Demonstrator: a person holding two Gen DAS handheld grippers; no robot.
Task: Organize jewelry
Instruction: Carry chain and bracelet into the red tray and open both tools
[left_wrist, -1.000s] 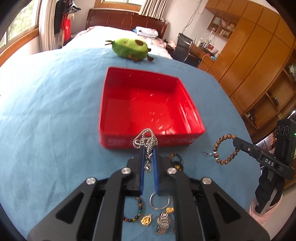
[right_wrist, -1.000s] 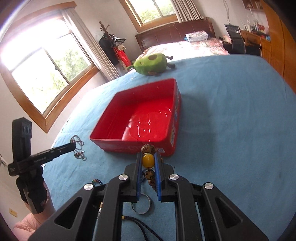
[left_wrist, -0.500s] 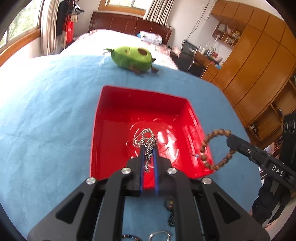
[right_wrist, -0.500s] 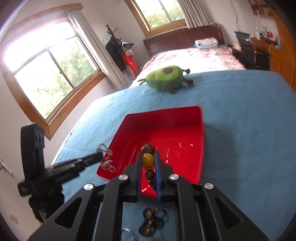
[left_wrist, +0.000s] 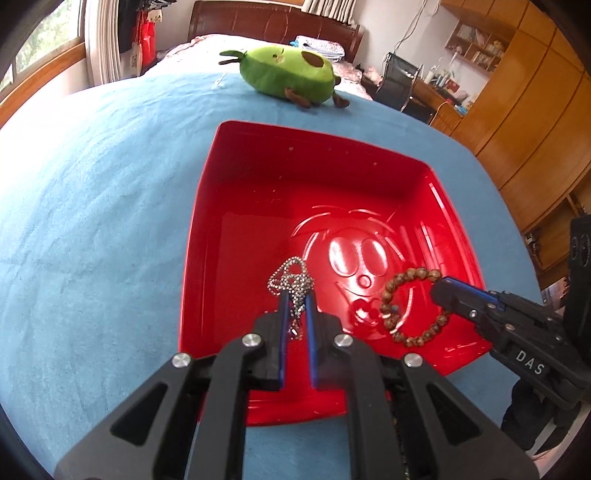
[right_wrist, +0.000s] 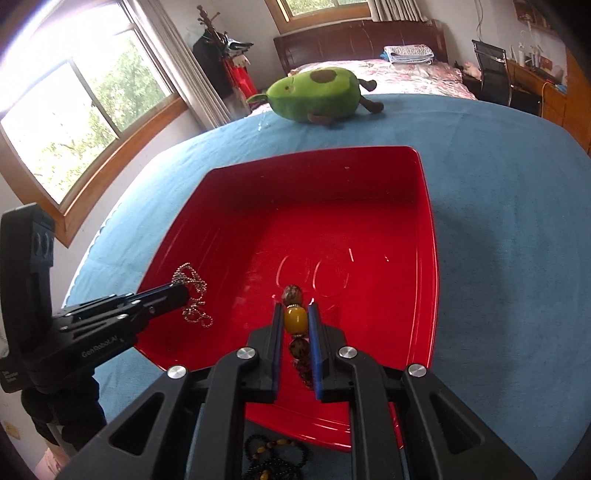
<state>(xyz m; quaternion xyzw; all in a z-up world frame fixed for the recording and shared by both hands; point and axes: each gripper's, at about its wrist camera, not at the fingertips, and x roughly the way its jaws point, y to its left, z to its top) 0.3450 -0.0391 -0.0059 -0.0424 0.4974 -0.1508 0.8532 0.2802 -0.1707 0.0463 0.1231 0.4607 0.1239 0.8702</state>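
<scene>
A red tray (left_wrist: 258, 177) (right_wrist: 424, 236) sits on the blue cloth. My left gripper (left_wrist: 295, 301) (right_wrist: 183, 291) is shut on a silver ball chain (left_wrist: 290, 280) (right_wrist: 194, 295) and holds it above the near left part of the tray. My right gripper (right_wrist: 294, 310) (left_wrist: 441, 290) is shut on a brown bead bracelet (left_wrist: 406, 306) with a yellow bead (right_wrist: 295, 319), held above the near right part of the tray. The tray's floor is bare.
A green avocado plush (left_wrist: 286, 74) (right_wrist: 317, 94) lies on the cloth beyond the tray. A black bead bracelet (right_wrist: 275, 456) lies on the cloth in front of the tray. A bed, desk, chair and wooden wardrobes stand behind.
Both grippers moved forward from in front of the tray to over its inside, each still carrying its piece. The loose jewelry on the cloth dropped out of the left view.
</scene>
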